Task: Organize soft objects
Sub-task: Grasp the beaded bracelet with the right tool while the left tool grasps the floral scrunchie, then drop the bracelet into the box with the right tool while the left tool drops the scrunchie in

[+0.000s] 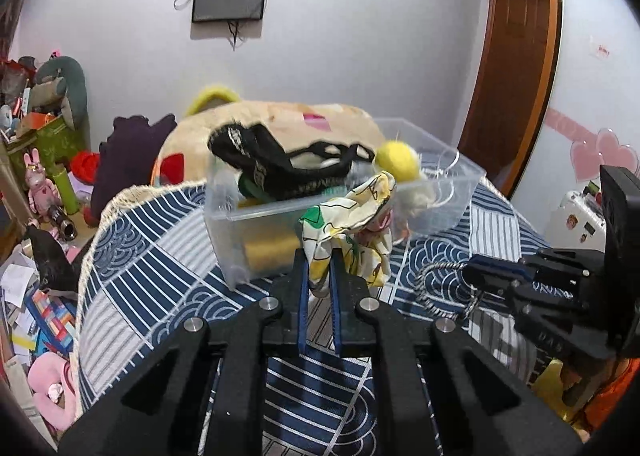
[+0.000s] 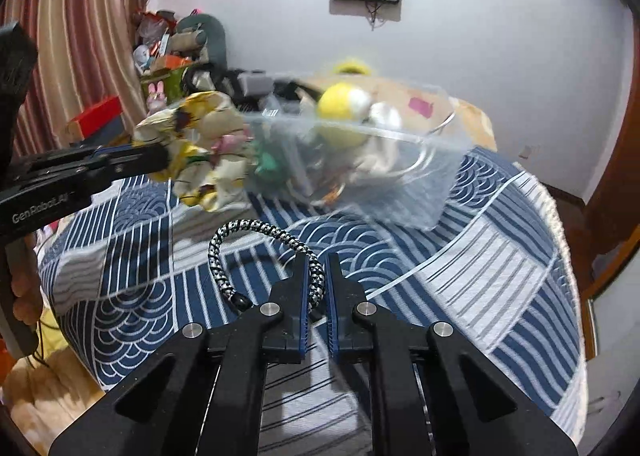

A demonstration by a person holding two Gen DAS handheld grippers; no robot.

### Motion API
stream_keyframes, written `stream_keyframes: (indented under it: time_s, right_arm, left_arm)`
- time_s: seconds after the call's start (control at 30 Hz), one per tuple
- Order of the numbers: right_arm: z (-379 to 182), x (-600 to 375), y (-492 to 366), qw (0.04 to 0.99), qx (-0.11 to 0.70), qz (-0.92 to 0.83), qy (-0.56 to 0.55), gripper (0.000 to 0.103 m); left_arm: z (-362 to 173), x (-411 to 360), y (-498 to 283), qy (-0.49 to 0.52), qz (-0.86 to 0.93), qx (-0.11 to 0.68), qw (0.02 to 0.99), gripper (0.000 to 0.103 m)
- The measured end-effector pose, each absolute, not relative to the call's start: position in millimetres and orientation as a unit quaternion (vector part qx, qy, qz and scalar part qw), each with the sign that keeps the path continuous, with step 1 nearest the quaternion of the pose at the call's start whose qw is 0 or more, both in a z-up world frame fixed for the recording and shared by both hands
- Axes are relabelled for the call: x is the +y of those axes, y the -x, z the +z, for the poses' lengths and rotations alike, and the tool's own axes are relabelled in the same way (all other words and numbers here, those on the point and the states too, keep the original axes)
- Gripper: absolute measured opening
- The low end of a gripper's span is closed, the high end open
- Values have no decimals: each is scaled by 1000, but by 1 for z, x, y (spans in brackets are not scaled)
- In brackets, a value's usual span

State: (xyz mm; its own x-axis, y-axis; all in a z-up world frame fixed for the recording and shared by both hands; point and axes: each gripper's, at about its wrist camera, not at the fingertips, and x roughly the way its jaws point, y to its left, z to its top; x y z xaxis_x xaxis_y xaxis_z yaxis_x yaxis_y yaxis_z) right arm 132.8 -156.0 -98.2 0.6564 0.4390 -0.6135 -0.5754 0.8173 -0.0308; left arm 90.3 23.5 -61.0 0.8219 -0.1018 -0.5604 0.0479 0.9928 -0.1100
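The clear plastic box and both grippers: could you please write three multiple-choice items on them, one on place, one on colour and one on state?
1. Where does the clear box stand?
A. on the blue patterned cloth
B. on the floor
C. on a shelf

2. What colour is the ball in the box?
A. red
B. yellow
C. blue

3. What does the right gripper hold?
A. nothing
B. a sock
C. a braided cord loop

Answers: 1 A, patterned cloth lies under the box. 2 B, it shows yellow in both views. 3 C, the cord sits between its fingers, while the left gripper pinches the printed fabric piece.
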Motion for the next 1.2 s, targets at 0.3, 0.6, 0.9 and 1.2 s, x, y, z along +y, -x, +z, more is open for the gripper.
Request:
stream_keyframes:
  time_s: [0.3, 0.6, 0.9, 1.2]
  right_arm:
    - [-70, -181, -131, 927, 260, 258, 85, 7]
    - [-35, -173, -151, 944, 217, 238, 64, 7]
    - [-26, -166, -179, 951, 212, 216, 60, 7]
    - [-41, -150, -202, 947, 235, 200, 89, 7]
  left_arm:
    - [-28, 31, -79, 52, -34, 246, 967, 9]
    - [-3, 31, -88, 60, -32, 211, 975, 9]
    - [-6, 26, -118, 81, -45, 226, 970, 9]
    - [-32, 23, -150, 77, -49, 278, 956, 9]
